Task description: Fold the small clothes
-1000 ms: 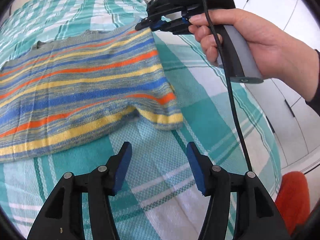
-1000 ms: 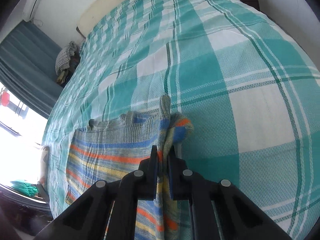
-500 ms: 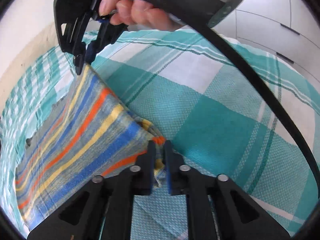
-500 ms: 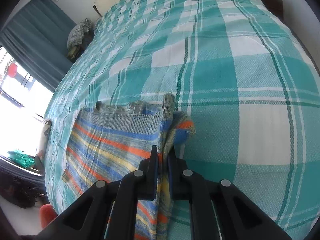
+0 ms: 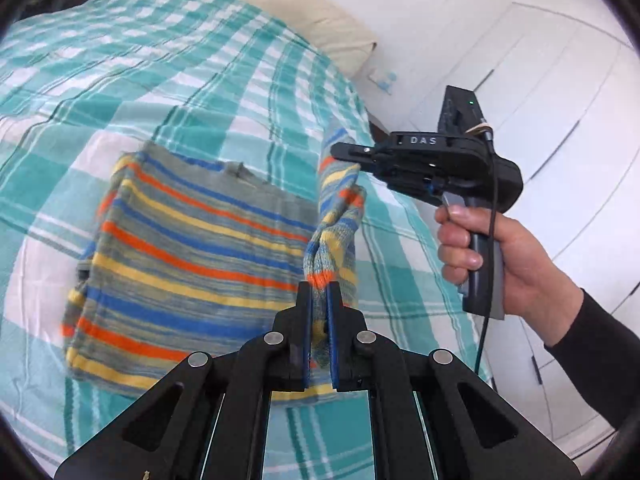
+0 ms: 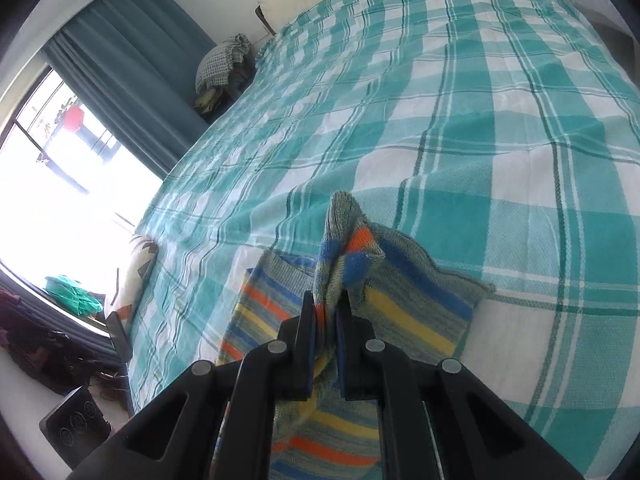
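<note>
A small striped knit sweater [image 5: 192,264], grey with blue, orange and yellow bands, lies on the teal checked bedspread [image 5: 192,80]. My left gripper [image 5: 319,300] is shut on the near right corner of the sweater and holds it lifted. My right gripper [image 5: 352,156], seen from the left wrist, is shut on the far right corner of the same edge. In the right wrist view the right gripper [image 6: 325,312] pinches a bunched fold of the sweater [image 6: 404,292], and the raised edge hangs between both grippers above the bed.
The bed's right edge runs close under the right hand [image 5: 500,264], with white cupboard doors [image 5: 560,100] beyond. A pillow [image 5: 280,4] lies at the headboard. Blue curtains [image 6: 132,60], a window and a heap of clothes [image 6: 224,64] stand on the bed's far side.
My left gripper closed on the sweater's near right corner and lifted it. Both grippers have raised the right edge and carried it over the sweater toward the left.
</note>
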A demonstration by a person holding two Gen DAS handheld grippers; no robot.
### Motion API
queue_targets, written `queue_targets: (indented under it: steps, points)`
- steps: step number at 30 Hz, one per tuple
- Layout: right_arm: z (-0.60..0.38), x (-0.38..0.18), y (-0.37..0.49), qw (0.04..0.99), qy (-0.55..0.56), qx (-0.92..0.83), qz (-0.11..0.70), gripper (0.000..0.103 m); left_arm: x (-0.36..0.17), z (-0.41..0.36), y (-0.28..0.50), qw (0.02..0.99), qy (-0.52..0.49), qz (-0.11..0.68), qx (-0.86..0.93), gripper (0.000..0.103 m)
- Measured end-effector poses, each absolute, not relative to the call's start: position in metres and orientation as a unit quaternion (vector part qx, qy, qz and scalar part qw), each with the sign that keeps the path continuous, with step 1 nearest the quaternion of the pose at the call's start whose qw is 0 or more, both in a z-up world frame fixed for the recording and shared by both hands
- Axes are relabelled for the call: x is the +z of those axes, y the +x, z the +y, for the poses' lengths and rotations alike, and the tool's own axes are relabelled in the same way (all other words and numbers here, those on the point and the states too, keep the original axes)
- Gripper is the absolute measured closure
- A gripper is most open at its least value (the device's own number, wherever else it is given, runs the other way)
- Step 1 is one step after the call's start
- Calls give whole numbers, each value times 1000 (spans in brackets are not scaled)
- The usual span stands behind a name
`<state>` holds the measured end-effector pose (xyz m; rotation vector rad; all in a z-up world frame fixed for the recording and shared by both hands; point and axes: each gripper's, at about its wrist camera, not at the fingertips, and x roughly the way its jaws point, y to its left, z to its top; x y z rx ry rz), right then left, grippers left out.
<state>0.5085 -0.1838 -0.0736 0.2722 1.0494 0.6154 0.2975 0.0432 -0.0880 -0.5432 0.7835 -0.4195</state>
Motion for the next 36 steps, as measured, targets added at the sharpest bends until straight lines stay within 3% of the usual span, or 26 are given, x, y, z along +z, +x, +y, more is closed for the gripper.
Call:
queue_targets:
  steps: [9, 10, 12, 13, 14, 17, 21, 22, 24, 25, 27, 30, 31, 33, 35, 36]
  points:
    - [-51, -134, 514, 789, 137, 314, 509, 94, -150, 119, 296, 864, -276, 413, -88, 98]
    - [-42, -140, 512, 790, 133, 317, 507, 87, -154, 122, 294, 865, -264, 420, -79, 97]
    - [-31, -148, 509, 794, 123, 310, 509, 57, -162, 123, 295, 860, -245, 444, -63, 90]
    - [-32, -149, 506, 792, 129, 307, 511, 36, -164, 128, 293, 857, -243, 450, -55, 78]
    - [-38, -146, 502, 795, 139, 306, 506, 36, -162, 133, 287, 857, -247, 448, -52, 66]
    - [-67, -123, 477, 815, 134, 303, 475, 36, -148, 143, 271, 867, -264, 420, -57, 47]
    - [-106, -97, 411, 848, 58, 288, 441, 36, -133, 132, 267, 880, -241, 400, -89, 34]
    - [-115, -96, 390, 850, 45, 292, 435, 36, -134, 125, 270, 882, -219, 407, -86, 34]
    - [-129, -101, 351, 849, 44, 306, 428, 36, -146, 118, 282, 878, -188, 435, -65, 55]
    - [-129, -110, 336, 842, 46, 318, 434, 36, -158, 118, 293, 867, -183, 461, -49, 89]
    - [-119, -138, 315, 813, 28, 352, 462, 36, -177, 127, 302, 848, -214, 481, -52, 95]
    - [-106, -188, 299, 777, -39, 346, 524, 47, -166, 129, 294, 855, -189, 480, -43, 95]
    - [-109, -181, 293, 789, -47, 335, 513, 51, -159, 130, 289, 858, -180, 480, -39, 89]
    - [-118, -164, 285, 792, -30, 312, 524, 50, -145, 135, 271, 864, -166, 475, -21, 74]
    - [-126, -144, 267, 814, -54, 287, 502, 37, -133, 139, 254, 871, -161, 465, -7, 29]
    - [-129, -136, 258, 824, -70, 276, 490, 35, -127, 140, 246, 876, -153, 457, 3, 22]
